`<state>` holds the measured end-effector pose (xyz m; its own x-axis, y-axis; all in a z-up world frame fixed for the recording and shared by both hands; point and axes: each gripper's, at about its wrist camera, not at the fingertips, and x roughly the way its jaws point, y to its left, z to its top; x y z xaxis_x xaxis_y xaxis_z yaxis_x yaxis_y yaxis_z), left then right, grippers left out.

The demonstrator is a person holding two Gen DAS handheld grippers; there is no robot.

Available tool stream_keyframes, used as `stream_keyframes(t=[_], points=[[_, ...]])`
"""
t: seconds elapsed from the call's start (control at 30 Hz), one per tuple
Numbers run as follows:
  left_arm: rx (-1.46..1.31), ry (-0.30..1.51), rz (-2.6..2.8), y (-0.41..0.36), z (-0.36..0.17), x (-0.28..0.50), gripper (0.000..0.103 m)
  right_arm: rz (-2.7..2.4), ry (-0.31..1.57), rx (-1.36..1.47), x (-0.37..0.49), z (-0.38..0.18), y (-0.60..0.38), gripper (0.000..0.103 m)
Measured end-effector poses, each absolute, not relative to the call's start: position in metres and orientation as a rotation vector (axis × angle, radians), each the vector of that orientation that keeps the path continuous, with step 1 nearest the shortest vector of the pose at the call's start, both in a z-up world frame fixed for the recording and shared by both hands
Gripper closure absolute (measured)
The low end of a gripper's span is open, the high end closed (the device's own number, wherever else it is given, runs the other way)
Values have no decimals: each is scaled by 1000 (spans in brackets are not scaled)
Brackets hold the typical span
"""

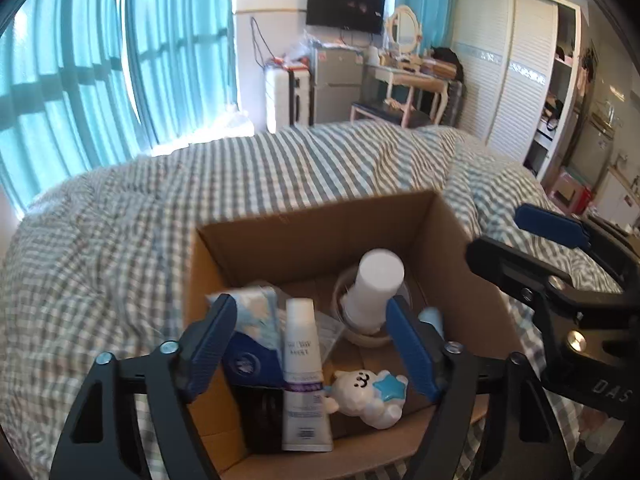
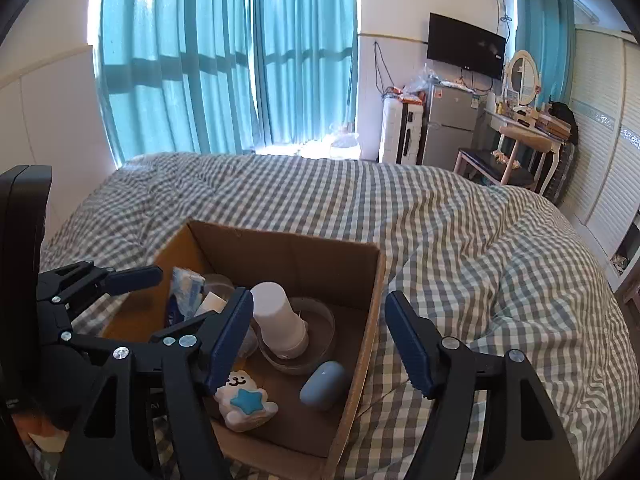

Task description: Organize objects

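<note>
An open cardboard box (image 1: pixel 320 220) (image 2: pixel 288 248) sits on the checked bed. Inside are a white cylinder bottle (image 1: pixel 376 284) (image 2: pixel 278 320) standing in a clear bowl (image 2: pixel 320 344), a white tube (image 1: pixel 304 376), a tissue pack (image 1: pixel 256 320) (image 2: pixel 186 292), a white bear figure with a blue star (image 1: pixel 372 396) (image 2: pixel 244 400) and a pale blue oval case (image 2: pixel 323 384). My left gripper (image 1: pixel 312 344) is open and empty over the box's near side. My right gripper (image 2: pixel 320 340) is open and empty over the box's right wall; it also shows in the left wrist view (image 1: pixel 552 248).
The checked duvet (image 2: pixel 460 240) covers the bed all around the box. Teal curtains (image 2: pixel 224 60) hang behind. A fridge (image 2: pixel 448 128), a dressing table with chair (image 2: pixel 516 136) and a white wardrobe (image 1: pixel 508 64) stand beyond the bed.
</note>
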<state>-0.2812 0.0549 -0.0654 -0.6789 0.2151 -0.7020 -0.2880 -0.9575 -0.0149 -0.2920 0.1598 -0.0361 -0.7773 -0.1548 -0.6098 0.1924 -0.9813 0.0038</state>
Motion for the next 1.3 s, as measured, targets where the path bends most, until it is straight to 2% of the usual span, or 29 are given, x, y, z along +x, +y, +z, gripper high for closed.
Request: stream_keyframes(t=[0.07, 0.17, 0.23, 0.3, 0.37, 0.43, 0.77, 1.0, 1.1, 1.3], points=[[-1065, 149, 2690, 53, -52, -279, 19, -2830, 79, 923, -285, -24, 162, 31], [-1045, 154, 2747, 49, -33, -276, 9, -2868, 66, 876, -277, -4, 168, 27], [-985, 167, 2802, 46, -17, -267, 8, -2886, 49, 838, -268, 10, 169, 21], [-927, 188, 2837, 44, -5, -256, 4, -2908, 58, 818, -257, 23, 170, 21], [-881, 202, 2874, 40, 9, -243, 4, -2939, 82, 798, -244, 36, 169, 21], [-855, 211, 2906, 37, 22, -229, 3, -2959, 85, 757, -230, 48, 169, 16], [-636, 126, 3026, 19, 68, -133, 0, -3000, -11, 517, -147, 78, 175, 3], [-528, 75, 3096, 3, 65, -81, 0, -3080, 121, 369, -109, 69, 181, 2], [-528, 1, 3101, -2, 54, -72, 0, -3086, 57, 401, -104, 54, 190, 2], [-551, -24, 3115, 0, 48, -54, 0, -3086, -19, 442, -94, 32, 194, 2]])
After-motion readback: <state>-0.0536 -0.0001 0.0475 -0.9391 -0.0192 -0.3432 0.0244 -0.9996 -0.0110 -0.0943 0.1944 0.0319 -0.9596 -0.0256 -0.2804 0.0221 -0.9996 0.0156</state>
